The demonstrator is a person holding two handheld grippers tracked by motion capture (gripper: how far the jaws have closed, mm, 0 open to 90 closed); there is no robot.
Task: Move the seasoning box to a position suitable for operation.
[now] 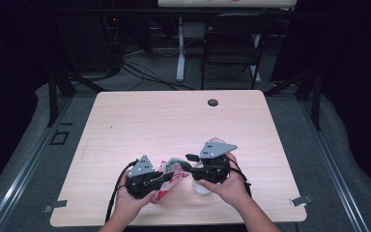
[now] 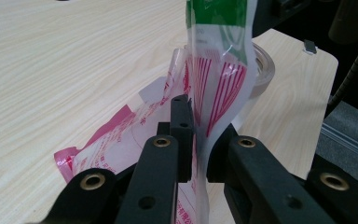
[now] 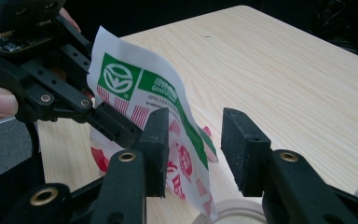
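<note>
While the high view gave just a crumpled bag [image 1: 170, 177] at the table's [image 1: 140, 121] near edge between both hands, the left gripper view showed the left gripper [image 2: 196, 135] clamped tight on its thin plastic, a tape roll [image 2: 261, 70] behind. Bag was translucent white, red stripes, green logo band, standing upright. Right gripper [image 3: 193, 140] jaws stood apart straddling the bag's edge, not pressing it. Both hands low, grippers angled inward.
</note>
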